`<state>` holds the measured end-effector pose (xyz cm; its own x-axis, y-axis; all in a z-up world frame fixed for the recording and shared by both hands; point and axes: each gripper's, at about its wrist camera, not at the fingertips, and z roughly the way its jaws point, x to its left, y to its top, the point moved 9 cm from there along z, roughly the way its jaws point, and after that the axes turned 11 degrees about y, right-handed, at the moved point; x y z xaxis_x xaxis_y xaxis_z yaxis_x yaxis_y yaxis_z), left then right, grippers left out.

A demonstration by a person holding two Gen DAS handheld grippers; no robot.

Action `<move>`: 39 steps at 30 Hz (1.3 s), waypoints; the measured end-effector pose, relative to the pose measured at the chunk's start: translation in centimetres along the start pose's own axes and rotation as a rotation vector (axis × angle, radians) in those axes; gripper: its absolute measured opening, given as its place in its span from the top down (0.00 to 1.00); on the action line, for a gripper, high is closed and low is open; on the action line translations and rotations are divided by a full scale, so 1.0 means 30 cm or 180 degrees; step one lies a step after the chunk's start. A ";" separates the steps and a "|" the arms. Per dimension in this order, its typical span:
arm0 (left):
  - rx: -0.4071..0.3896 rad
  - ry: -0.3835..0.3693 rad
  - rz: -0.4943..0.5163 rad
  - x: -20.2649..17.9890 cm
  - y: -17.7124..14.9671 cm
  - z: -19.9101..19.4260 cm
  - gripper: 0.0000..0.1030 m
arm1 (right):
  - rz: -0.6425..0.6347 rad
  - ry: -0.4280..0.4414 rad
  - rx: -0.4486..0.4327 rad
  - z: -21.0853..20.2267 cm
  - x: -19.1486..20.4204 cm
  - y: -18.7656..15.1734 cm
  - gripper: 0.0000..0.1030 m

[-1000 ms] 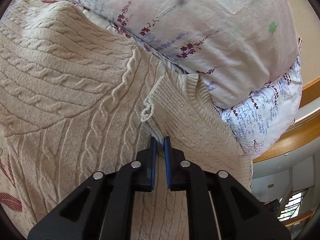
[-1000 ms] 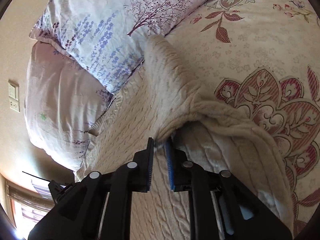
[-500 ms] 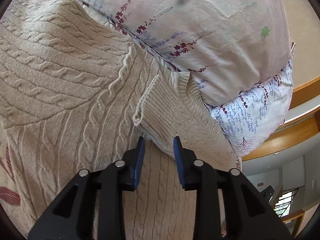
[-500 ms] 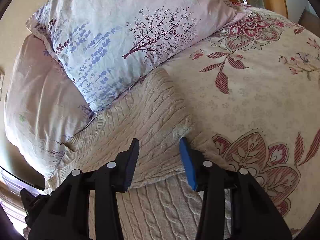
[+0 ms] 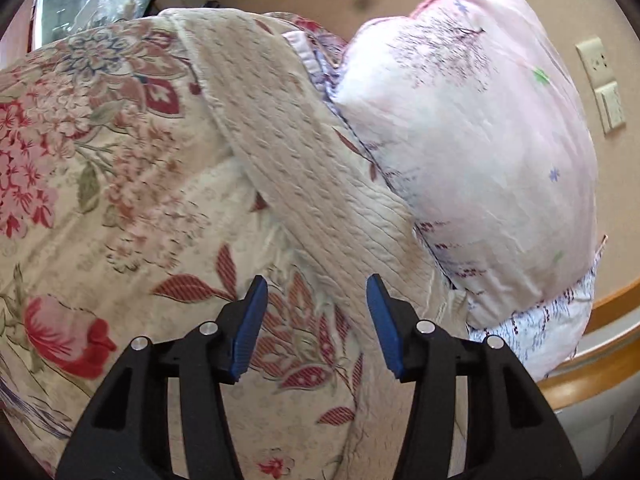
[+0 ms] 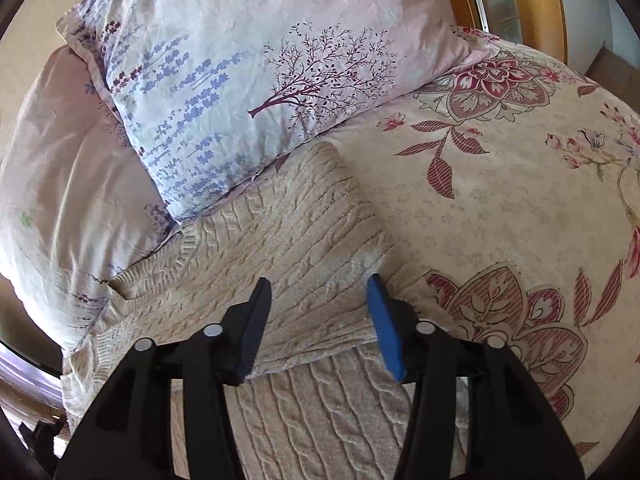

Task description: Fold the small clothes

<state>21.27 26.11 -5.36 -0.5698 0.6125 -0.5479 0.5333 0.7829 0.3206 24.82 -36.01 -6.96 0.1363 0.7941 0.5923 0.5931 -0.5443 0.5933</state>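
While opening, both empty: left hand-held gripper (image 5: 314, 312), right hand-held gripper (image 6: 318, 312) above sweater (image 6: 288, 248).

Floral bedspread (image 6: 500, 208); two pillows (image 6: 248, 80) (lilac prints); beige wall (image 5: 580, 8).

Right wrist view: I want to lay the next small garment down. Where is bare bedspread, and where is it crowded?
Free: the floral bedspread right of the cream cable-knit sweater, below the tree-print pillow. In the left wrist view, more bare bedspread lies left of the sweater. Crowded: the far left, where the pink pillow and the tree-print pillow press against the sweater's edge.
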 end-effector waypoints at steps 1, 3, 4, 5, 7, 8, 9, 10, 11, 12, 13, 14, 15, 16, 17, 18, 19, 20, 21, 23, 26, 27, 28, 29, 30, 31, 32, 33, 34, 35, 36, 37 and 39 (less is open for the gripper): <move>0.0002 0.0001 -0.0065 0.010 0.012 0.009 0.51 | 0.0013 0.0049 0.0001 -0.009 0.006 -0.004 0.38; -0.0008 -0.0054 -0.0185 0.011 0.036 0.028 0.51 | 0.0001 0.0117 0.0005 -0.027 0.018 -0.009 0.33; -0.0031 -0.0065 -0.0241 0.011 0.052 0.034 0.51 | 0.0000 0.0146 0.0012 -0.034 0.022 -0.011 0.31; -0.0052 -0.0080 -0.0312 0.010 0.071 0.043 0.51 | 0.0009 0.0184 0.0025 -0.042 0.026 -0.013 0.30; -0.0101 -0.0092 -0.0453 0.007 0.108 0.061 0.51 | 0.0039 0.0248 0.0048 -0.058 0.030 -0.018 0.28; -0.0131 -0.0079 -0.0515 0.011 0.130 0.068 0.51 | 0.0051 0.0277 0.0058 -0.067 0.030 -0.020 0.27; -0.0159 -0.0057 -0.0569 0.014 0.153 0.076 0.52 | 0.0056 0.0302 0.0064 -0.075 0.032 -0.022 0.27; -0.0186 -0.0031 -0.0613 0.016 0.175 0.084 0.53 | 0.0053 0.0325 0.0066 -0.085 0.034 -0.024 0.27; -0.0209 -0.0014 -0.0651 0.020 0.190 0.090 0.55 | 0.0047 0.0339 0.0067 -0.093 0.035 -0.025 0.27; -0.0232 0.0008 -0.0691 0.026 0.209 0.095 0.58 | 0.0043 0.0354 0.0070 -0.100 0.034 -0.026 0.26; -0.0248 0.0019 -0.0710 0.033 0.223 0.100 0.60 | 0.0042 0.0373 0.0074 -0.107 0.034 -0.027 0.25; -0.0258 0.0049 -0.0704 0.038 0.235 0.106 0.69 | 0.0044 0.0394 0.0078 -0.113 0.035 -0.029 0.24; -0.0247 0.0056 -0.0686 0.038 0.240 0.114 0.82 | 0.0044 0.0413 0.0083 -0.116 0.032 -0.029 0.24; -0.0220 0.0023 -0.0677 0.034 0.240 0.121 0.88 | 0.0039 0.0430 0.0090 -0.118 0.032 -0.031 0.24; -0.0205 -0.0024 -0.0670 0.024 0.237 0.122 0.92 | 0.0026 0.0444 0.0098 -0.120 0.032 -0.032 0.24; -0.0222 -0.0066 -0.0635 0.007 0.230 0.115 0.92 | 0.0013 0.0455 0.0102 -0.121 0.033 -0.033 0.24; -0.0246 -0.0107 -0.0564 -0.018 0.223 0.103 0.92 | 0.0004 0.0470 0.0102 -0.124 0.034 -0.034 0.24; -0.0261 -0.0163 -0.0482 -0.051 0.214 0.089 0.93 | -0.0005 0.0486 0.0103 -0.125 0.036 -0.034 0.23; -0.0266 -0.0251 -0.0416 -0.092 0.199 0.071 0.93 | -0.0010 0.0500 0.0103 -0.126 0.037 -0.034 0.23; -0.0251 -0.0457 -0.0284 -0.187 0.159 0.035 0.93 | -0.0007 0.0531 0.0105 -0.125 0.039 -0.036 0.23; -0.0244 -0.0831 0.0047 -0.369 0.068 -0.021 1.00 | -0.0022 0.0576 0.0130 -0.124 0.044 -0.048 0.23; -0.0229 -0.1014 0.0202 -0.442 0.021 -0.044 1.00 | -0.0031 0.0581 0.0135 -0.125 0.046 -0.054 0.23; -0.0228 -0.1138 0.0372 -0.509 -0.030 -0.064 1.00 | -0.0044 0.0590 0.0141 -0.125 0.049 -0.057 0.23; -0.0237 -0.1238 0.0560 -0.573 -0.086 -0.080 1.00 | -0.0054 0.0596 0.0149 -0.125 0.050 -0.060 0.23; -0.0231 -0.1308 0.0776 -0.636 -0.153 -0.085 1.00 | -0.0062 0.0603 0.0156 -0.126 0.051 -0.062 0.23; -0.0187 -0.1330 0.0973 -0.682 -0.216 -0.078 1.00 | -0.0067 0.0609 0.0162 -0.126 0.052 -0.063 0.23; -0.0104 -0.1294 0.1094 -0.709 -0.270 -0.053 1.00 | -0.0069 0.0616 0.0167 -0.129 0.053 -0.067 0.23; 0.0003 -0.1237 0.1108 -0.714 -0.314 -0.025 1.00 | -0.0071 0.0626 0.0172 -0.133 0.053 -0.069 0.23; 0.0124 -0.1180 0.1079 -0.706 -0.340 0.006 1.00 | -0.0079 0.0631 0.0177 -0.137 0.051 -0.070 0.23; 0.0230 -0.1100 0.1048 -0.690 -0.349 0.038 1.00 | -0.0095 0.0625 0.0180 -0.141 0.049 -0.071 0.23; 0.0291 -0.0993 0.0999 -0.654 -0.349 0.062 0.97 | -0.0109 0.0611 0.0182 -0.145 0.044 -0.070 0.23; 0.0294 -0.0915 0.0919 -0.609 -0.335 0.069 0.93 | -0.0118 0.0597 0.0182 -0.148 0.038 -0.069 0.23; 0.0204 -0.0755 0.0714 -0.516 -0.254 0.060 0.48 | -0.0111 0.0579 0.0177 -0.150 0.027 -0.064 0.23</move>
<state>27.16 10.47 -0.71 -0.2763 0.7203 -0.6362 0.6714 0.6183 0.4085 20.23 -35.55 -5.17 -0.0279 0.7474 0.6638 0.6386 -0.4975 0.5871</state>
